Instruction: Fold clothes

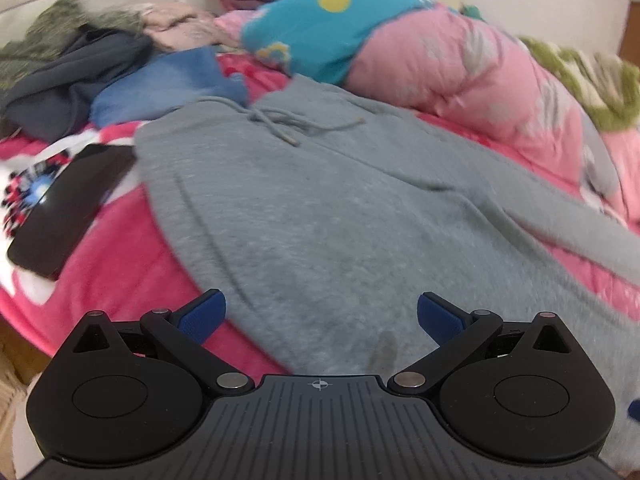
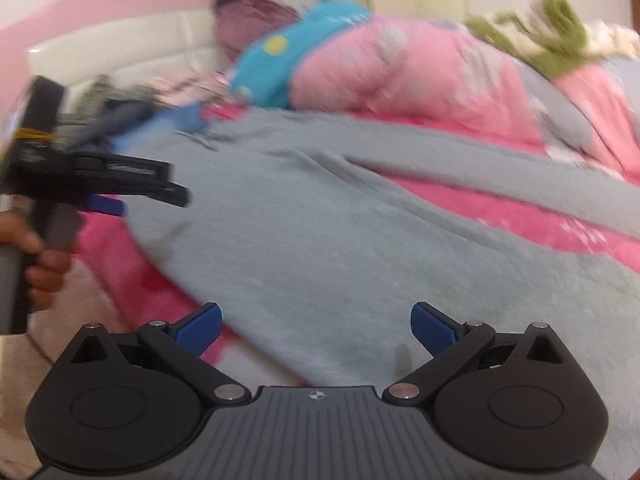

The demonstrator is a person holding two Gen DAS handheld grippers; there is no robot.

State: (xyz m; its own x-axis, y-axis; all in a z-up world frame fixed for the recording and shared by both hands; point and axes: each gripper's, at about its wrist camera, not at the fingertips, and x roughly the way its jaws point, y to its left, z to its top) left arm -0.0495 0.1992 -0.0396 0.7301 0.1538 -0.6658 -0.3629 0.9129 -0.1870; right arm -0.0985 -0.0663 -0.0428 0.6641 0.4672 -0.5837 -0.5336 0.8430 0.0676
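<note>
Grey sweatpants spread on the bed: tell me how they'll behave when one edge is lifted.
The grey sweatpants look floppy: soft creases run along the leg, so a lifted edge will probably sag and drag the rest. The thick fleecy knit suggests moderate weight, and it probably won't slip on the pink blanket. The loose drawstring will likely dangle.

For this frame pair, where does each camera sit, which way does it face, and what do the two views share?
Left wrist: on the left gripper, looking down along its open blue fingers at the grey sweatpants; phone at left.
Right wrist: on the right gripper, jaws open, looking across the same sweatpants; the left gripper and the hand holding it show at left.
Shared: sweatpants, pink quilt, turquoise garment.
</note>
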